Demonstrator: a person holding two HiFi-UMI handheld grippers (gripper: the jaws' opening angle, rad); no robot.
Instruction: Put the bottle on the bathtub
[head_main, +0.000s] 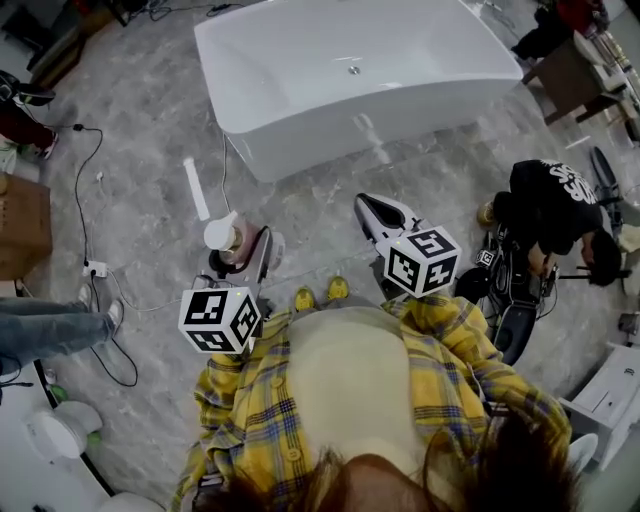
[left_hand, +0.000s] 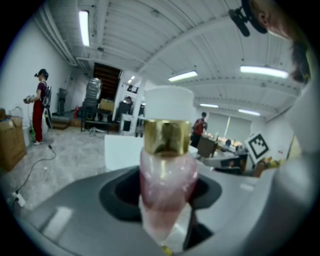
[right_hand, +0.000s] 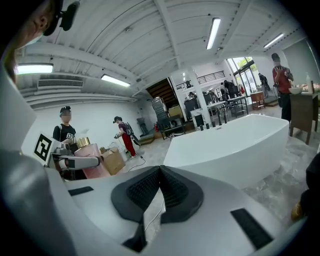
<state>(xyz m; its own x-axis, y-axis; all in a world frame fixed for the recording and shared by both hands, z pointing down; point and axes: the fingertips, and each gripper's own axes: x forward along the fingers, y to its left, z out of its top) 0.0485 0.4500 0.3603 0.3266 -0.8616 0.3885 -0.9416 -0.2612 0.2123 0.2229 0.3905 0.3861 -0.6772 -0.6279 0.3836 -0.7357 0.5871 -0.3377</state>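
A pink bottle (left_hand: 166, 192) with a gold collar and white cap stands upright between the jaws of my left gripper (left_hand: 167, 200), which is shut on it. In the head view the bottle (head_main: 228, 238) shows at the left gripper (head_main: 240, 255), above the floor and short of the bathtub. The white bathtub (head_main: 300, 115) lies ahead on the grey floor, its rim seen in the right gripper view as well (right_hand: 235, 145). My right gripper (right_hand: 159, 187) is shut with its black pads touching and nothing between them; in the head view it (head_main: 385, 215) points toward the tub.
A white tube (head_main: 196, 188) lies on the floor left of the tub, with cables (head_main: 85, 200) and a power strip nearby. A person in black (head_main: 555, 215) crouches at the right by equipment. Cardboard boxes (head_main: 22, 225) stand at the left edge. Other people stand in the room behind.
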